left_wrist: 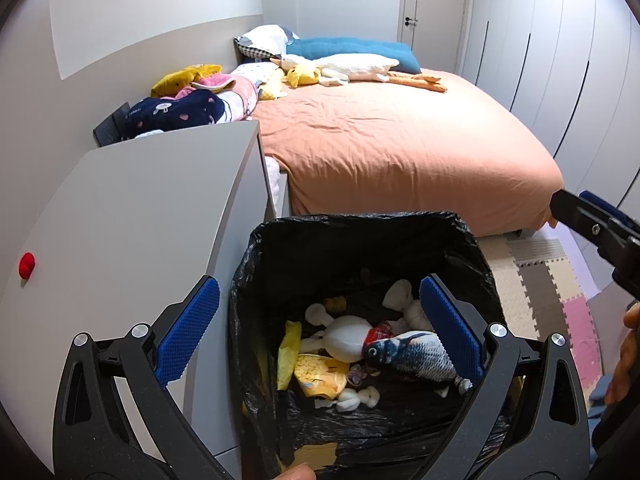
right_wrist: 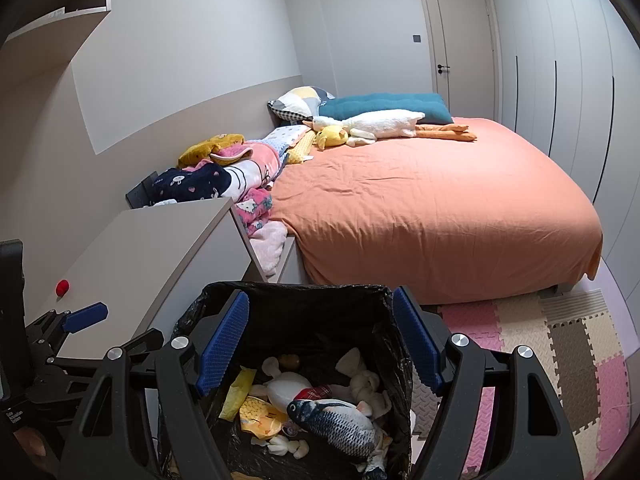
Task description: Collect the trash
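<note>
Trash sits low in the bin point(left_wrist: 472, 240) — fish toy point(left_wrist: 412, 354), wrappers, tissue. Both the left gripper point(left_wrist: 316, 332) and right gripper point(right_wrist: 320, 348) hang spread wide, holding nothing. Risk: a jaw snags the loose liner point(right_wrist: 192, 316) and drags it off the rim — or tips the bin.

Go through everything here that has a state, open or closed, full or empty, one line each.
Left gripper: open, holding nothing, over the bin.
Right gripper: open, holding nothing, over the bin.
Trash bin: open, lined with a black bag, partly filled.
Fish toy: lying inside the bin, on top.
Yellow wrapper: crumpled, inside the bin.
Door: closed.
Red ball: resting on the grey cabinet.
Bed: made, orange cover.
</note>
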Available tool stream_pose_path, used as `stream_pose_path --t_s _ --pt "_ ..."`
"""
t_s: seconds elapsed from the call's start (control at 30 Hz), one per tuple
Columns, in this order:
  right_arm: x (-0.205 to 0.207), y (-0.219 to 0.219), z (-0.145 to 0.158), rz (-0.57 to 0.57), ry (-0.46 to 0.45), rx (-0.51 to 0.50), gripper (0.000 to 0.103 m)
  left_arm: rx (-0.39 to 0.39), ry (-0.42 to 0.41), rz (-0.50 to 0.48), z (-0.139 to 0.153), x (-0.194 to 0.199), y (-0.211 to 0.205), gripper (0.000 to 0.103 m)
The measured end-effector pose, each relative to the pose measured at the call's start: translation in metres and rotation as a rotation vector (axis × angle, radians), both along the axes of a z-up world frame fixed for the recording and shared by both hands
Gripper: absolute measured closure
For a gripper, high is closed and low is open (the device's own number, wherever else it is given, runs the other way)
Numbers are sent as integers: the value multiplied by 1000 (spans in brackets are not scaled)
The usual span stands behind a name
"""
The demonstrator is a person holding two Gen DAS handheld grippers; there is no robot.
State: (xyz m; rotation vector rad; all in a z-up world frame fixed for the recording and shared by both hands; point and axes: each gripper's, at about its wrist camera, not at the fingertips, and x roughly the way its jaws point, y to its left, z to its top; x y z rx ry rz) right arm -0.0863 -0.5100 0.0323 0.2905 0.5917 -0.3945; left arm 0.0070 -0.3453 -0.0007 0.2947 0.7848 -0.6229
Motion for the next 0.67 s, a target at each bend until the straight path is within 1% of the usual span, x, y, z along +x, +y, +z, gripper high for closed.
stream_pose_path --t_s 0.23,0.37,0.5,0.67 --pt "0 0 -1 1 2 0 28 10 3 -10 -1 -1 -2 6" --pt "0 1 -3 1 4 2 28 13 -44 -3 1 -5 -1 6" --pt "0 1 -3 2 4 2 28 1 -26 4 2 -3 0 6" --pt "0 1 -5 4 5 5 28 6 -13 3 0 -2 0 6"
